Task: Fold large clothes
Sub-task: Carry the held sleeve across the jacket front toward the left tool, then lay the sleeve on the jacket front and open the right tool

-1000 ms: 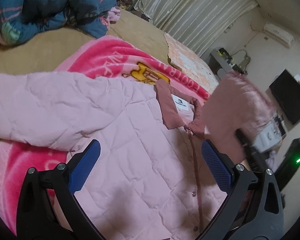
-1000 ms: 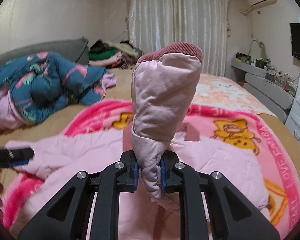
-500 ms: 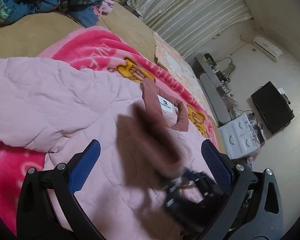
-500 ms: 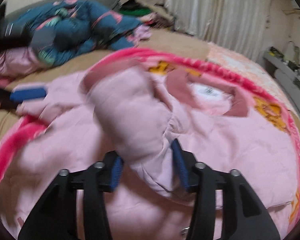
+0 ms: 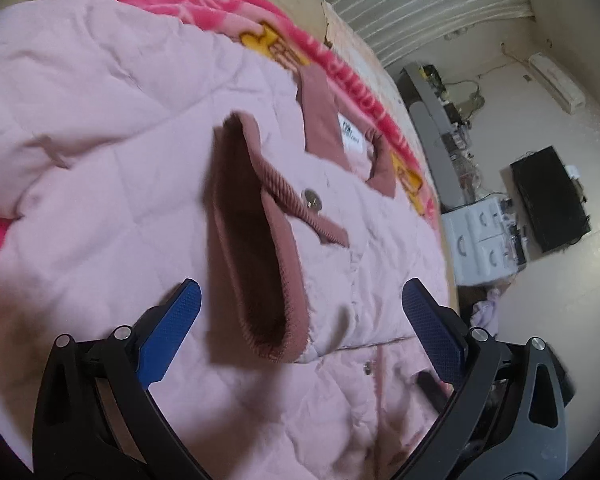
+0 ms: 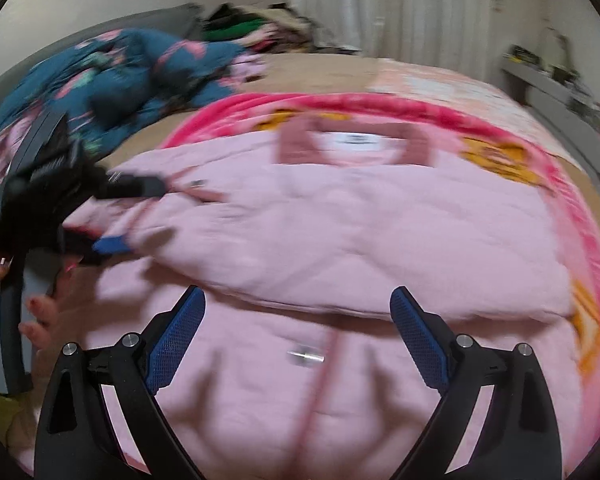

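The pink quilted jacket [image 5: 148, 128] lies spread on a bright pink blanket [image 5: 236, 4] over the bed, collar [image 5: 320, 108] toward the far edge, one sleeve folded across its front; only the left wrist view shows that sleeve's dark ribbed cuff [image 5: 256, 240] gaping open between the wide-spread blue pads [image 5: 172, 332] of the left gripper [image 5: 304, 320], which pinch nothing, along with a round button [image 5: 312, 200] just beside the cuff and the white neck label [image 5: 352, 140]; only the right wrist view shows the left gripper from outside, a hand [image 6: 36, 320] wrapped around its handle at the jacket's left side, and a dark blue patterned quilt [image 6: 112, 76] heaped on the tan bedcover [image 6: 324, 68] well apart from the jacket; the right gripper [image 6: 296, 344] hovers above the jacket's lower front with its jaws opening and no cloth between them; the folded sleeve's lower edge [image 6: 340, 304] runs just beyond its fingertips; bare blanket borders the jacket on the right and far sides, the bed's right edge dropping toward a white drawer unit [image 5: 480, 240] and a dark screen [image 5: 548, 200]; the right view is smeared with motion blur, so the snap [image 6: 306, 356] on the placket reads only as a streak, and the jacket's hem is cut off behind both grippers
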`<state>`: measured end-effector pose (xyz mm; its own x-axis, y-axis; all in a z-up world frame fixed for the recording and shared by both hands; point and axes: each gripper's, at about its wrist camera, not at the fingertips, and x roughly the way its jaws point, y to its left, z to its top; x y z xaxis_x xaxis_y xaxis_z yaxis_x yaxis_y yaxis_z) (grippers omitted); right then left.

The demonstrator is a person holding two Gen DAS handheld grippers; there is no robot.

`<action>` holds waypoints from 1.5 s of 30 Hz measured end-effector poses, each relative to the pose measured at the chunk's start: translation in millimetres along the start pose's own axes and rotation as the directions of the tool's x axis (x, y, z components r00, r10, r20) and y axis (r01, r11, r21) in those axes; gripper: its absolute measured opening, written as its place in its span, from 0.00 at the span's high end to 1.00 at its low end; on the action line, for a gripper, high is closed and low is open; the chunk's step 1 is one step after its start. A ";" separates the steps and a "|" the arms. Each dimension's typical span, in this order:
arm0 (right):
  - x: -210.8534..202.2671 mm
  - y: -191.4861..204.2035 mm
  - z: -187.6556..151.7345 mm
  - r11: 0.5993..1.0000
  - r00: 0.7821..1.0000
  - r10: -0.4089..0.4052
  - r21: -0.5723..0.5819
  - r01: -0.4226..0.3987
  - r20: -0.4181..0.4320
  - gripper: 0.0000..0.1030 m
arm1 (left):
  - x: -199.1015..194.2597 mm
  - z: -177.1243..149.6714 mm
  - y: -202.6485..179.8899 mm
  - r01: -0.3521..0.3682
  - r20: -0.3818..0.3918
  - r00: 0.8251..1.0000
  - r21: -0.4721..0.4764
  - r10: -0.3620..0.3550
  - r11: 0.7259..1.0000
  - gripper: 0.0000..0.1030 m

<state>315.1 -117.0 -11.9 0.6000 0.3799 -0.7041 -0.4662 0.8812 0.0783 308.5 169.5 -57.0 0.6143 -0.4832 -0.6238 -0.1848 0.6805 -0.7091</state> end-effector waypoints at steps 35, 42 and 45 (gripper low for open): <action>57.6 -137.0 8.5 0.966 0.976 -0.177 0.167 0.197 -0.124 0.17 | -0.8 2.0 -10.8 -0.324 0.122 0.946 0.282 0.302 0.903 0.86; 69.1 -145.1 -0.3 0.960 0.976 -0.174 0.197 0.198 -0.134 0.15 | 2.2 -0.8 -10.3 -0.331 0.115 0.944 0.282 0.310 0.900 0.84; 64.8 -143.0 1.8 0.958 0.973 -0.184 0.197 0.210 -0.139 0.15 | -2.3 -1.8 -14.4 -0.343 0.122 0.939 0.291 0.321 0.893 0.82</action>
<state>421.8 -217.9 -67.5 0.5793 0.1682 -0.7976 -0.1927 0.9790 0.0665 308.4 159.8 -46.0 0.6112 -0.1687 -0.7733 -0.1526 0.9336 -0.3243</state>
